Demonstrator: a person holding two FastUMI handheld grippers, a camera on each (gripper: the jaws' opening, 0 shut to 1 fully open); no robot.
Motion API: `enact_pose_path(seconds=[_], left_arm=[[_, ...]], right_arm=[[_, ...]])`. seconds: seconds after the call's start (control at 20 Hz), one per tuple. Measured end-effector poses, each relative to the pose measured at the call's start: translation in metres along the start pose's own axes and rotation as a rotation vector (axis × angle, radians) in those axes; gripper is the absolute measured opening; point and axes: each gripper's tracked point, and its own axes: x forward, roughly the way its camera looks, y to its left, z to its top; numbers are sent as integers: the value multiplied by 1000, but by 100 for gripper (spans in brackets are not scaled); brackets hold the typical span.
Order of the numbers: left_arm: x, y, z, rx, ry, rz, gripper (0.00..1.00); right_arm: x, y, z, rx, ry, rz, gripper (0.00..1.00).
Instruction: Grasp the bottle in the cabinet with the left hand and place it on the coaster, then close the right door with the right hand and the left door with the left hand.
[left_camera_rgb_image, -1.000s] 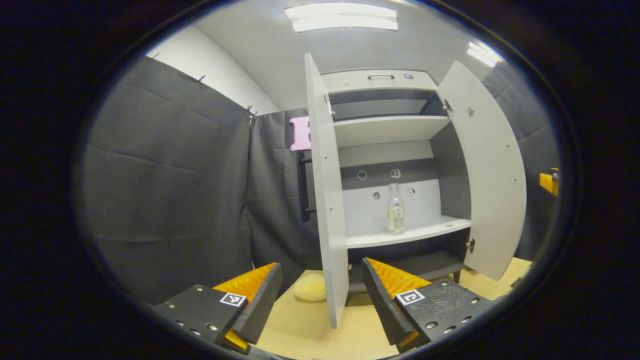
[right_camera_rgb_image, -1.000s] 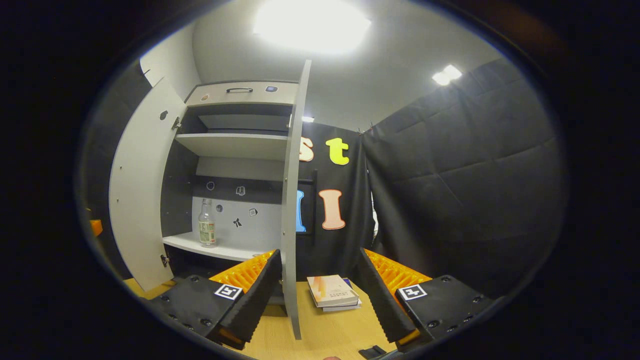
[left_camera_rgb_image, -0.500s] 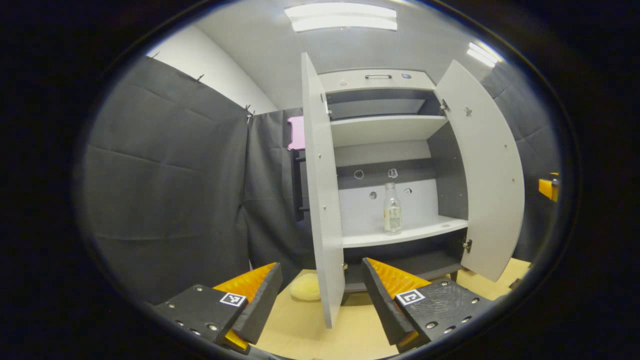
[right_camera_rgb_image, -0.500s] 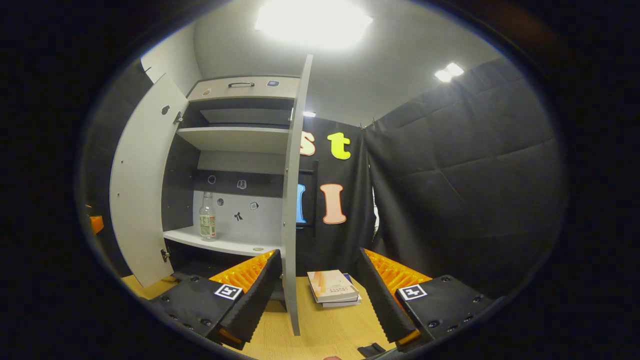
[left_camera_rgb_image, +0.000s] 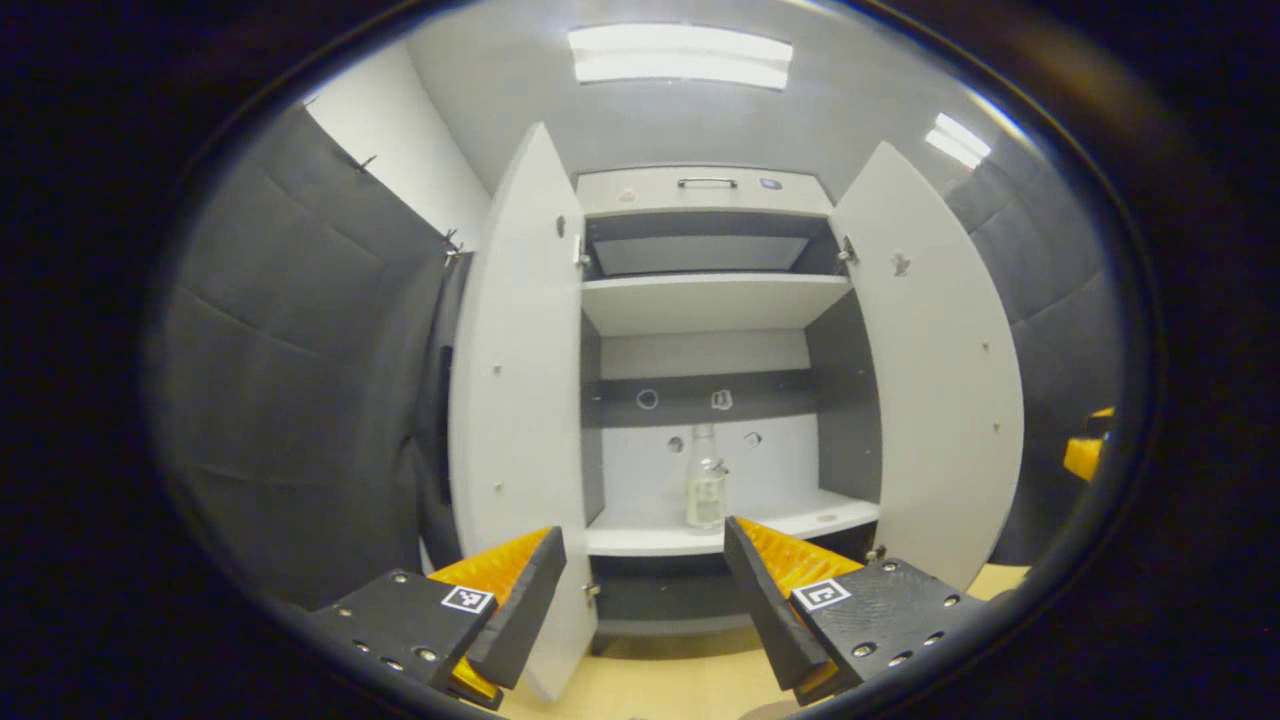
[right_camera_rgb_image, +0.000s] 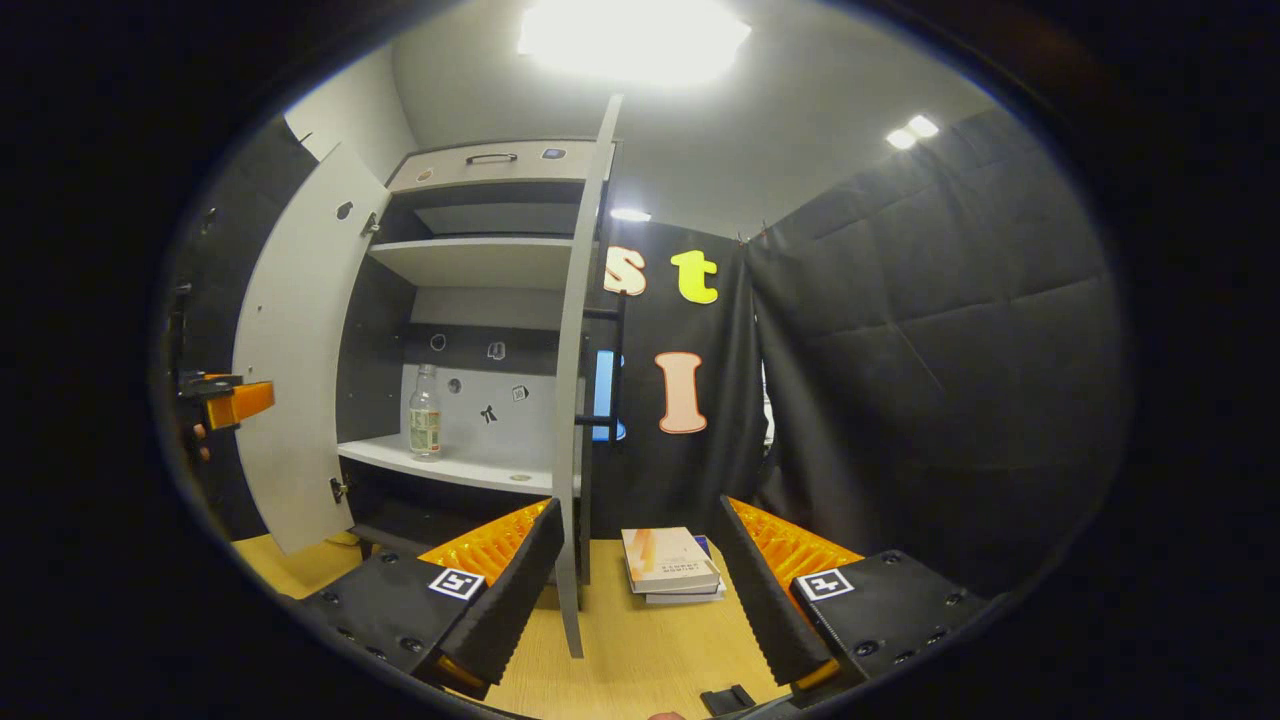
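A clear bottle (left_camera_rgb_image: 705, 492) with a pale label stands upright on the lower shelf (left_camera_rgb_image: 660, 540) of a grey cabinet, both doors swung wide. In the left gripper view my left gripper (left_camera_rgb_image: 640, 600) is open and empty, well short of the shelf, with the bottle straight ahead between its fingers. The left door (left_camera_rgb_image: 515, 400) and right door (left_camera_rgb_image: 935, 370) flank the opening. In the right gripper view my right gripper (right_camera_rgb_image: 635, 585) is open and empty, with the right door's edge (right_camera_rgb_image: 578, 400) between its fingers. The bottle (right_camera_rgb_image: 425, 415) appears there too, and the left gripper (right_camera_rgb_image: 235, 400) at the far left.
A stack of books (right_camera_rgb_image: 670, 565) lies on the wooden table (right_camera_rgb_image: 640, 650) right of the cabinet. The upper shelf (left_camera_rgb_image: 710, 300) is bare. A small black object (right_camera_rgb_image: 728, 698) sits at the table's near edge.
My left gripper has swung right and now faces the cabinet opening head on, so the bottle sits between its fingers. The right gripper shifted slightly; the left gripper has come into its view.
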Motion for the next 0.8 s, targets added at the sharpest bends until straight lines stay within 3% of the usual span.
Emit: enact_pose_path(seconds=[0.2, 0.25, 0.55, 0.8], left_arm=[[92, -33, 1, 8, 4, -42, 91], [114, -37, -2, 4, 21, -59, 94], [241, -32, -25, -7, 76, -75, 94], [314, -27, -52, -38, 158, -102, 94]], right_arm=[[0, -27, -16, -17, 29, -23, 96], [1, -33, -18, -10, 33, -36, 97], [7, -66, -33, 27, 67, -207, 98], [17, -74, -42, 29, 95, -314, 98]])
